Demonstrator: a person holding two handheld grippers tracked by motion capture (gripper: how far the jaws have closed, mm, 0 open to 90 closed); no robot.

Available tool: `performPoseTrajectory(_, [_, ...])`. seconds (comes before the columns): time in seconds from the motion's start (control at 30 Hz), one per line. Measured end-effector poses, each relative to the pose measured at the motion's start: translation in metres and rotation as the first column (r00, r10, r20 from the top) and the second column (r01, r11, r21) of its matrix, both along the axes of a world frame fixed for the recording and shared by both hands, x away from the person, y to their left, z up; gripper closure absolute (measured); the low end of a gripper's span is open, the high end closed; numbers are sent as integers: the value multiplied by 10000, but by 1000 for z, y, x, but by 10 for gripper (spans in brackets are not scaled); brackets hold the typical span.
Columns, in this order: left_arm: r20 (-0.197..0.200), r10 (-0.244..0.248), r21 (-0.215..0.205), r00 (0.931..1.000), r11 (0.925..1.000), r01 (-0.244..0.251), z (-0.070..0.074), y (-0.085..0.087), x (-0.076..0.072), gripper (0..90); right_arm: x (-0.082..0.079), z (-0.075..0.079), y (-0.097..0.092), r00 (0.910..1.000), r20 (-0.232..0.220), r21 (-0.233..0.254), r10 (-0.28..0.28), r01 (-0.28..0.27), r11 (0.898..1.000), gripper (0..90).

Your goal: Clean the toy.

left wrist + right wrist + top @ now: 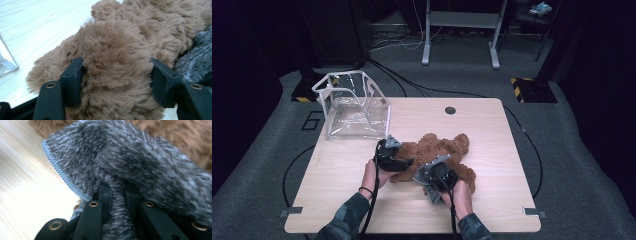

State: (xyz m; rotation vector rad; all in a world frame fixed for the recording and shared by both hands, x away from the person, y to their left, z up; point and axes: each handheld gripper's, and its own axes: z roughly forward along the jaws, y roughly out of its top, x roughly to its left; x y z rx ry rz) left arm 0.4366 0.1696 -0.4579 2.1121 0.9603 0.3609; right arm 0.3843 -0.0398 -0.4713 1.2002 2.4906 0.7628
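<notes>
**Both claws clamped on plush bear at table**

Lying mid-table (492, 210): brown teddy bear (437, 150), a fuzzy grey cloth (130, 157) against its near side. Left claw (116, 80) clenched around a thick fold of the bear's brown fur. Right claw (117, 195) pinched tight on a tuck of the grey cloth. Behind, at the table's far left corner, a clear plastic bag (354, 107). On the floor beside it, a large "6" (312, 121).

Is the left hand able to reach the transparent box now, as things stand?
Probably not right away. The left tongs are clamped on the brown teddy bear, so they are occupied. The transparent box stands open on the table's far left corner, with bare tabletop between; releasing the bear first would free the way.
</notes>
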Motion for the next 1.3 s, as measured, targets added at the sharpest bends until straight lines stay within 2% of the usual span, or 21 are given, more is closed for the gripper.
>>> performPoseTrajectory(0.07, [-37,41,-129,10000,9999,-41,0,1,1,351,0,4,-2,10000,-31,80,29,-29,10000,793])
performPoseTrajectory(0.13, [-176,70,-210,9998,9998,-74,-1,4,3,351,-3,12,3,9993,380,221,10,-18,9998,790])
performPoseTrajectory(0.2, [-387,23,-350,9992,9994,-37,0,5,6,352,-7,23,16,9970,708,156,310,-322,9994,790])
performPoseTrajectory(0.27, [-491,19,-325,9988,9995,-35,1,4,5,351,-9,25,28,9938,880,-30,685,-685,9976,790])
performPoseTrajectory(0.3, [-413,-5,-242,9991,9997,-5,2,4,6,351,-9,25,32,9928,886,-206,810,-795,9966,790])
performPoseTrajectory(0.37, [-428,-36,-184,9991,9998,28,2,5,6,352,-9,19,40,9929,819,-350,864,-837,9959,791])
performPoseTrajectory(0.47, [-424,-73,-86,9991,9999,69,2,4,5,353,-7,5,40,9951,514,-885,839,-791,9929,794])
performPoseTrajectory(0.5, [-428,-66,-71,9991,10000,63,2,3,5,353,-8,1,39,9936,646,-999,925,-858,9913,795])
performPoseTrajectory(0.53, [-408,-45,-65,9992,10000,43,1,3,6,353,-10,0,40,9950,544,-1069,844,-782,9912,795])
performPoseTrajectory(0.6, [-421,1,-94,9991,10000,-5,1,2,6,353,-15,-4,39,9927,633,-1438,1023,-924,9853,795])
performPoseTrajectory(0.67, [-436,-6,-101,9990,9999,1,1,2,6,353,-20,-6,38,9912,525,-1805,1212,-1100,9774,796])
performPoseTrajectory(0.73, [-463,-28,-137,9989,9999,22,2,3,6,353,-23,-8,36,9908,341,-1801,1309,-1228,9760,796])
performPoseTrajectory(0.8, [-483,-4,-176,9988,9998,-4,2,3,7,354,-23,-7,32,9924,44,-1282,1232,-1216,9843,797])
performPoseTrajectory(0.83, [-477,-22,-155,9989,9999,15,2,3,7,353,-21,-3,28,9945,-37,-706,1043,-1043,9920,796])
performPoseTrajectory(0.87, [-518,-2,-201,9987,9998,-9,2,3,7,354,-19,1,25,9952,-152,-351,962,-967,9947,795])
performPoseTrajectory(0.93, [-616,11,-260,9981,9997,-27,3,2,7,354,-12,13,20,9954,102,474,950,-954,9943,793])
performPoseTrajectory(0.97, [-556,-90,-89,9984,9999,85,3,3,8,354,-9,20,22,9956,217,657,915,-927,9935,793])
performPoseTrajectory(1.0, [-591,-90,-121,9982,9999,83,3,3,8,353,-5,23,25,9945,349,808,985,-1011,9916,793])
performPoseTrajectory(1.07, [-622,-89,-116,9980,9999,82,4,3,8,354,1,24,32,9931,390,809,1104,-1132,9903,793])
performPoseTrajectory(1.17, [-716,-34,-93,9974,10000,27,4,3,9,355,13,13,49,9939,282,732,1064,-1082,9914,793])
performPoseTrajectory(1.3, [-776,50,-25,9970,10000,-52,2,5,11,353,15,2,57,9947,194,951,1009,-1023,9902,795])
